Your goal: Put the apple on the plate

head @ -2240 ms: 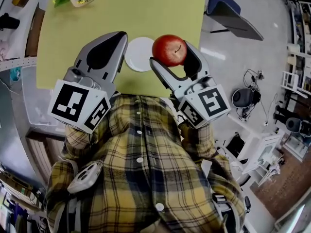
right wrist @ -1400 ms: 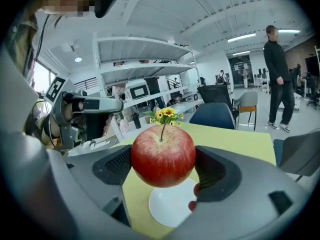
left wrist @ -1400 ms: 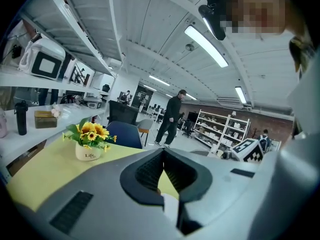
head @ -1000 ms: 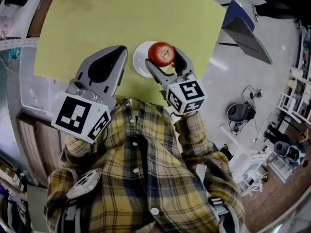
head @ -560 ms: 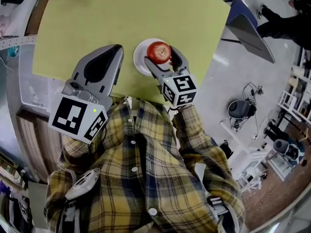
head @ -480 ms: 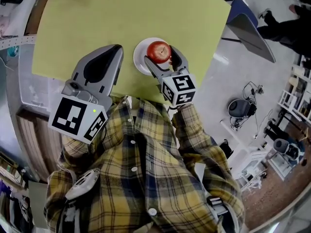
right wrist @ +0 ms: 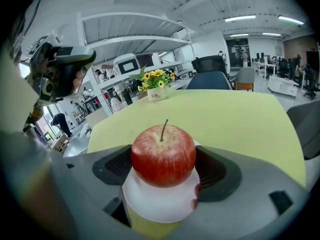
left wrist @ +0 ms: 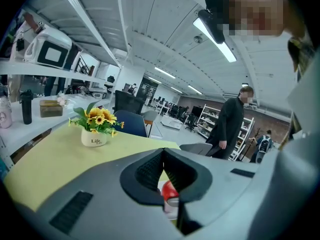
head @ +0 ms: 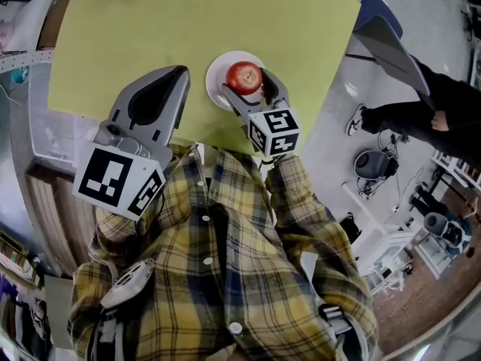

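Since a couple of seconds ago my right gripper [head: 246, 87] has gone forward and down, away from my plaid shirt [head: 218, 277]; the apple [head: 244, 76] was up over the near edge of the counter [head: 188, 13] and is now right over the white plate [head: 216, 81]; my left gripper [head: 179, 74] has barely shifted. Also a person in dark clothes [head: 421, 107] has walked in on the floor off to my right, just by the blue chair [head: 376, 28].

In the right gripper view the jaws are pinching the apple [right wrist: 163, 154] from both sides, dark pads up against its left and right flanks; it's upright, stem pointing up, red with some yellowish streaks. Its bottom overlaps the plate [right wrist: 155, 204] roughly at the middle; honestly can't tell whether it's resting on the plate or just above it.

In the left gripper view, the left gripper [left wrist: 163, 154] has its jaws pressed together at the tips with nothing between them; just below the tips a bit of red apple [left wrist: 168, 189] peeks through. From the head view that gripper is to the left of the plate, apart from it, near the counter's near edge.

The plate sits close to the near edge, a bit right of the middle. A white pot of yellow flowers [left wrist: 95, 134] stands at the far side of the counter, well apart from the plate; it shows in the right gripper view too [right wrist: 156, 95].
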The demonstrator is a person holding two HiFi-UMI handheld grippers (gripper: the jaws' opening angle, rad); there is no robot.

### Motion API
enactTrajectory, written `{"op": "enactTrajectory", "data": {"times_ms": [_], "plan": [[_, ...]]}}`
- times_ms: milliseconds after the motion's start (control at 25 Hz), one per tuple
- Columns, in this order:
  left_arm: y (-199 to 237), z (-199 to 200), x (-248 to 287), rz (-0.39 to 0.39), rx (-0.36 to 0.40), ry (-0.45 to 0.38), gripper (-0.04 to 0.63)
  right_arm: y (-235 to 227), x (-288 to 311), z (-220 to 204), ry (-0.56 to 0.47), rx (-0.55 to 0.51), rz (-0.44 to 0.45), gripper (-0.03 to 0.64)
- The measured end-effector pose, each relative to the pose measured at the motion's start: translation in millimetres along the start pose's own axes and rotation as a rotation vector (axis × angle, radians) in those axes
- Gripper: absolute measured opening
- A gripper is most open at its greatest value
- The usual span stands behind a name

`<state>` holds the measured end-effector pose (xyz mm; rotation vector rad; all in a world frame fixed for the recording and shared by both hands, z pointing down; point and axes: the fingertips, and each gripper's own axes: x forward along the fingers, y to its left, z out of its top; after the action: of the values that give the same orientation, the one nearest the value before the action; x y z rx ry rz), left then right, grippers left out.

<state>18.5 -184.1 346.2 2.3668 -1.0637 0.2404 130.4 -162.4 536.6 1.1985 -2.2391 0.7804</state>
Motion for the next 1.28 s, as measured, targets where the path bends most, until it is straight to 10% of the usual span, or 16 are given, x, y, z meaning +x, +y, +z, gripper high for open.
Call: {"op": "enactTrajectory", "data": {"times_ms": [1280], "plan": [[-21,10,6,-0.027,0.023,-0.021,0.008,13,-13,2,0.032,-0.029,0.010,0.377]]}}
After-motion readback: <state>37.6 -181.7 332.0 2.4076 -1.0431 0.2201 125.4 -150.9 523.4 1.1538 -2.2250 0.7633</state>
